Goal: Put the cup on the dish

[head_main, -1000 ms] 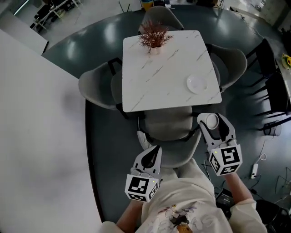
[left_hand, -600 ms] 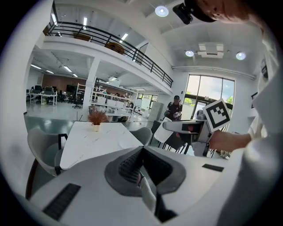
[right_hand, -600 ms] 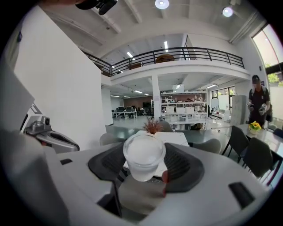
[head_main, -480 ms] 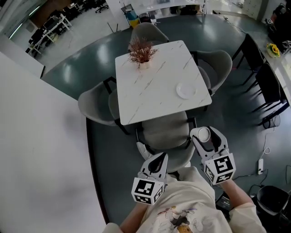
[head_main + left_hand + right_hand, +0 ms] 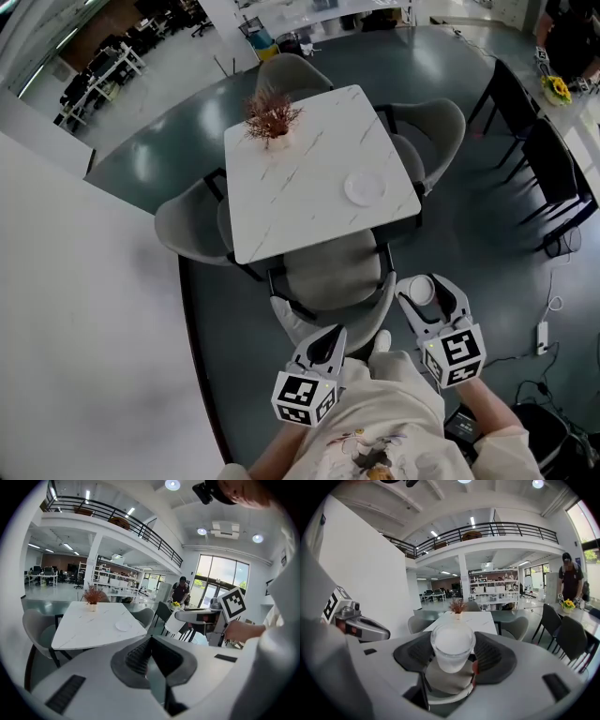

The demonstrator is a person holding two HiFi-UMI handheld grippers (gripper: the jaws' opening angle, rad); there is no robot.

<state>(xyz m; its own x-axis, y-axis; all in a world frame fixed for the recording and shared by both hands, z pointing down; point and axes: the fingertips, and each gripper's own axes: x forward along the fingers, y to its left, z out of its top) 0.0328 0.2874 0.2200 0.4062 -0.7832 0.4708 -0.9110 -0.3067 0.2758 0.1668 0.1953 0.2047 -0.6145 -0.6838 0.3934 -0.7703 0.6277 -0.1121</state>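
Your right claw (image 5: 429, 298) is clamped on a frosted white plastic cup (image 5: 452, 649). Its 2 dark ribbed pads (image 5: 494, 657) press the cup's sides, and the head view shows the cup upright. Your left claw (image 5: 149, 654) holds nothing, and its 2 jaws are closed against each other. You hold both claws low in front of your body, over the dark floor and short of the white marble-patterned square table (image 5: 300, 192). 1 grey chair (image 5: 330, 274) stands tucked in at the near edge, between you and the table. The small round white dish (image 5: 364, 188) lies bare on the table near its right edge, well apart from the cup. A reddish dried plant in a white pot (image 5: 270, 120) stands at the far left corner.
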